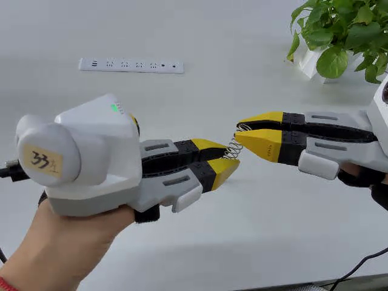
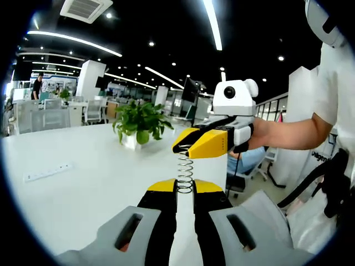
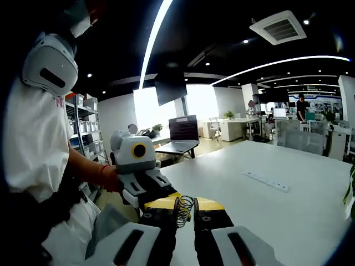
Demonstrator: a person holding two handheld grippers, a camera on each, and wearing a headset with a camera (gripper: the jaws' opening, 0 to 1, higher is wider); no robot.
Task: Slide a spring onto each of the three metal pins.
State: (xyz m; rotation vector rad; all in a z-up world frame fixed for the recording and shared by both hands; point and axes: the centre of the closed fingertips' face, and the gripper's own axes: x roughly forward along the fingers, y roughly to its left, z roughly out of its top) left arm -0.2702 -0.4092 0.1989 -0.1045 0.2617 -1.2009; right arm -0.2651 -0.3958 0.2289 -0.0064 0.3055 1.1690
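above the tabletop (image 1: 254, 224), lifted clear of it, the spring (image 1: 235, 145) bridges two sets of tips. the left hand-held gripper (image 1: 229, 156) pinches one end and the right hand-held gripper (image 1: 237, 130) the other, probably to steady and aim it. i cannot tell whether a pin runs inside.

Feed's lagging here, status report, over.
Tip to tip, left tongs and right tongs shut on one spring. Held above workbench. Well clear: power strip, potted plant.
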